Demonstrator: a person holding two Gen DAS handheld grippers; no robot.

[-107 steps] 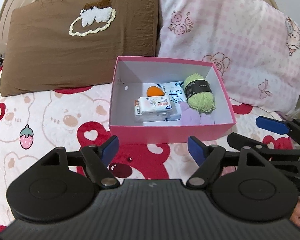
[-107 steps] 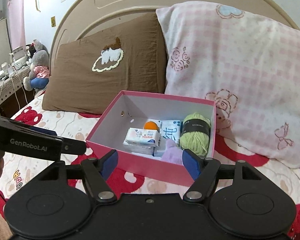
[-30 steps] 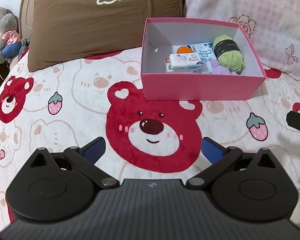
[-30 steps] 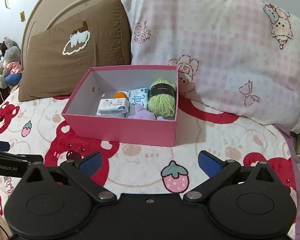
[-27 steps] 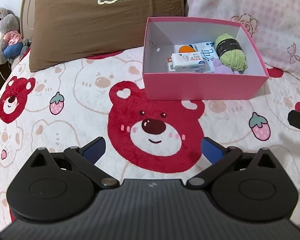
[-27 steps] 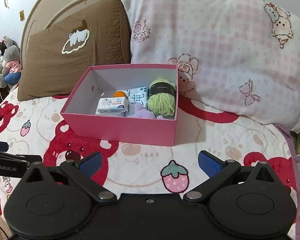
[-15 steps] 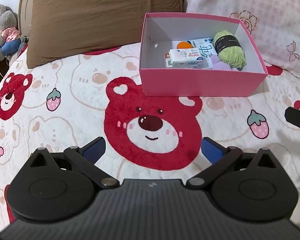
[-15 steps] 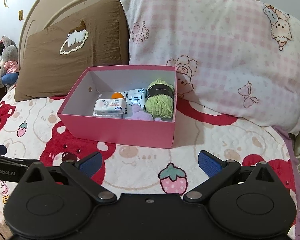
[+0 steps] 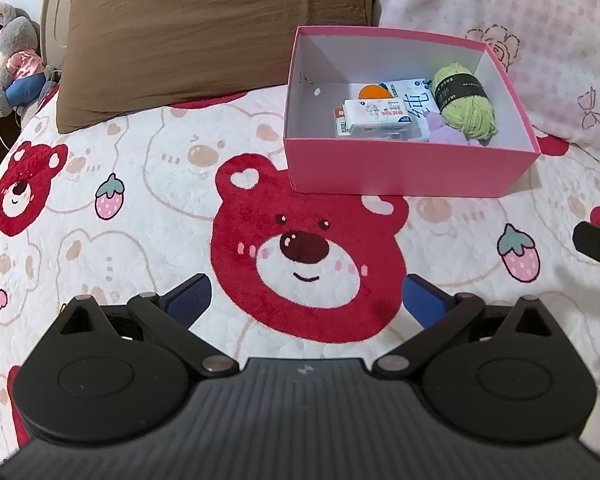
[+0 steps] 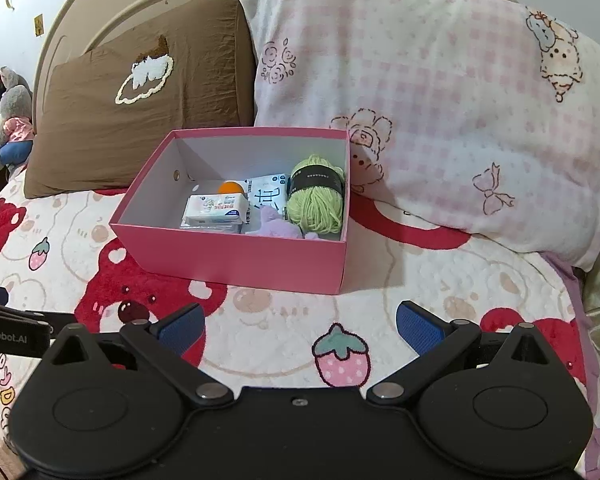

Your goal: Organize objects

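Change: both grippers have drawn back from the pink box (image 9: 404,176); it now sits upper right of the left wrist frame, centre of the right wrist frame.
Contents: green yarn (image 10: 316,202), tissue pack (image 10: 216,208), orange ball (image 10: 231,188), all inside.
Left gripper (image 9: 304,300): jaws wide apart, empty.
Right gripper (image 10: 298,326): jaws wide apart, empty.
Bedspread (image 9: 140,184): no loose item visible.
Status: organizing looks finished.

My matt black plastic left gripper (image 9: 304,300) carries fingers (image 9: 186,300) padded in textured blue rubber. Fleecy printed cloth bedspread (image 9: 120,168); matt pink cardboard box (image 9: 408,170), white-lined; fuzzy green yarn ball (image 9: 466,108) with a smooth black paper band; glossy white plastic-wrapped tissue packet (image 9: 376,116); creased brown cloth pillow (image 9: 204,40).
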